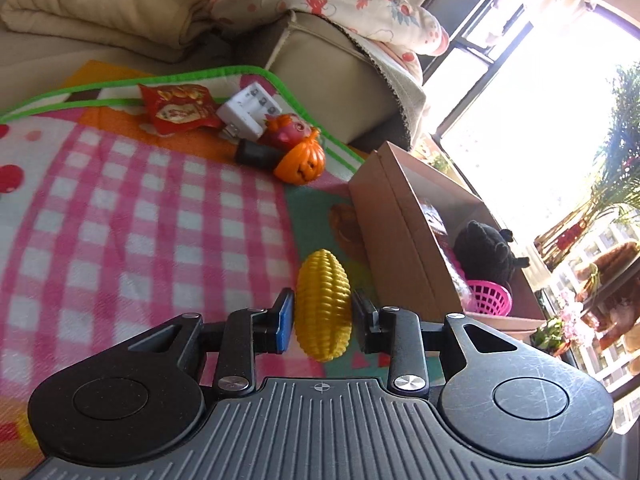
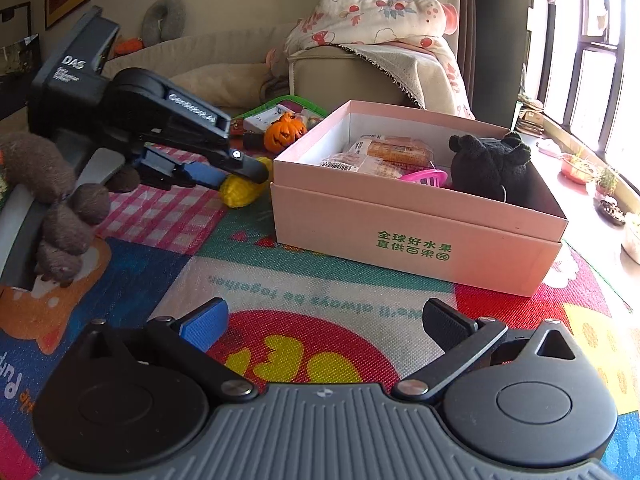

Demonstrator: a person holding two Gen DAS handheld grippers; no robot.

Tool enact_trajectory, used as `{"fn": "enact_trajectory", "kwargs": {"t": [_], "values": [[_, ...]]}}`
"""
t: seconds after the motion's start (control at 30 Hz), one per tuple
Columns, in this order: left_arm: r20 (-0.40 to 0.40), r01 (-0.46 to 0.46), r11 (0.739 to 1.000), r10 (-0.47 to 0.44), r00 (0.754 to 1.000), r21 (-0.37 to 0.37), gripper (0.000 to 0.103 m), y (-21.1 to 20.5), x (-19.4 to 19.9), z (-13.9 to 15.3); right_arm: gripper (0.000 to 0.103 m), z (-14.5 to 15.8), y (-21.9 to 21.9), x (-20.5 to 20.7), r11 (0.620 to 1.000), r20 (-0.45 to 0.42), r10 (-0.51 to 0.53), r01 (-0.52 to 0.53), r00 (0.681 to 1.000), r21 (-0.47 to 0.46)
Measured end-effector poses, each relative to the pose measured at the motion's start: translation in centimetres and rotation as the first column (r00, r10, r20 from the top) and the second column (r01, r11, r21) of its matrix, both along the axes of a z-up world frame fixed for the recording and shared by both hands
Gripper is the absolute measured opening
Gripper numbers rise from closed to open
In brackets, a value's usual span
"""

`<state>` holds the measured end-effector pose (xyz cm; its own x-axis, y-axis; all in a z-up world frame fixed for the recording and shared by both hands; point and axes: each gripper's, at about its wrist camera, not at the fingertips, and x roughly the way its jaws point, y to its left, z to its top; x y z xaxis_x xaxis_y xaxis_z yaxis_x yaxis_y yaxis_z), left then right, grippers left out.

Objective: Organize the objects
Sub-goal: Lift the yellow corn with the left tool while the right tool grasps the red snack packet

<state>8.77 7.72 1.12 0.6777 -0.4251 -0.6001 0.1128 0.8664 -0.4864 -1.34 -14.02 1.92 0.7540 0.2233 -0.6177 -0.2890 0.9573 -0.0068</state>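
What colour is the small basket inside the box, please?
Bright pink basket, clearest in the left wrist view.

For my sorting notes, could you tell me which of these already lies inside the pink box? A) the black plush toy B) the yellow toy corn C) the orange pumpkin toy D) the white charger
A: the black plush toy sits inside the pink box, beside a pink basket.

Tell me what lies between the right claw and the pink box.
Only bare play mat, in the right wrist view; nothing sits between the right claw and the pink box.
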Motion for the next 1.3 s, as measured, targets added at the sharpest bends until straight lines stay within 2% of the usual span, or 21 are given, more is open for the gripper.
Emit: {"fn": "enact_trajectory", "kwargs": {"t": [0.1,0.17,0.27,0.37,0.5,0.6,0.77,0.83,0.9,0.97,1.0,1.07,1.13,1.3], "values": [[0.079,-0.069,0.996,0.065,0.995,0.054,0.034,2.7,-2.8,0.2,0.103,2.5,1.8,1.5,0.997,0.035,0.072,-0.071,0.997,-0.035],[0.123,-0.125,0.990,0.116,0.986,0.064,0.034,4.3,-3.7,0.0,0.103,5.1,3.3,3.6,0.993,0.043,0.115,-0.114,0.992,-0.022],[0.132,-0.176,0.984,0.175,0.976,0.002,0.034,6.3,-3.8,-0.8,0.103,8.6,5.7,9.5,0.988,-0.060,0.138,-0.133,0.989,0.074],[0.138,-0.191,0.980,0.198,0.971,-0.058,0.034,7.5,-3.9,-1.4,0.103,10.0,8.1,17.0,0.989,-0.184,0.093,-0.070,0.979,0.130],[0.142,-0.187,0.973,0.206,0.968,-0.138,0.034,8.7,-4.1,-1.6,0.103,8.4,11.0,26.5,0.995,-0.282,-0.073,0.089,0.957,0.045],[0.150,-0.182,0.970,0.206,0.967,-0.160,0.034,8.8,-4.1,-1.8,0.103,6.3,12.0,31.7,0.978,-0.306,-0.200,0.208,0.931,-0.008],[0.143,-0.166,0.968,0.194,0.970,-0.189,0.034,8.8,-4.0,-2.0,0.103,3.1,13.6,37.1,0.962,-0.393,-0.210,0.260,0.895,0.079],[0.142,-0.177,0.963,0.208,0.968,-0.204,0.034,9.0,-4.1,-2.0,0.103,1.8,14.5,38.3,0.962,-0.430,-0.212,0.265,0.878,0.068],[0.148,-0.192,0.955,0.229,0.962,-0.225,0.034,9.6,-4.5,-2.0,0.102,0.8,15.4,38.7,0.966,-0.438,-0.224,0.258,0.871,0.020],[0.152,-0.208,0.947,0.250,0.956,-0.246,0.034,10.1,-4.8,-1.9,0.086,0.5,16.2,38.3,0.967,-0.417,-0.251,0.246,0.874,-0.066],[0.152,-0.211,0.944,0.255,0.955,-0.255,0.034,10.3,-4.8,-1.9,0.083,0.7,16.5,37.8,0.971,-0.402,-0.240,0.221,0.884,-0.093],[0.151,-0.212,0.940,0.259,0.954,-0.268,0.034,10.4,-4.9,-1.7,0.067,1.1,16.2,36.7,0.980,-0.420,-0.201,0.177,0.885,-0.094],[0.148,-0.211,0.940,0.257,0.955,-0.268,0.034,10.4,-4.9,-1.6,0.059,1.5,15.6,35.3,0.985,-0.457,-0.174,0.155,0.872,-0.079],[0.135,-0.208,0.939,0.252,0.958,-0.275,0.034,10.5,-5.0,-1.6,0.056,1.9,14.8,29.7,0.994,-0.530,-0.094,0.051,0.842,-0.096]]}}
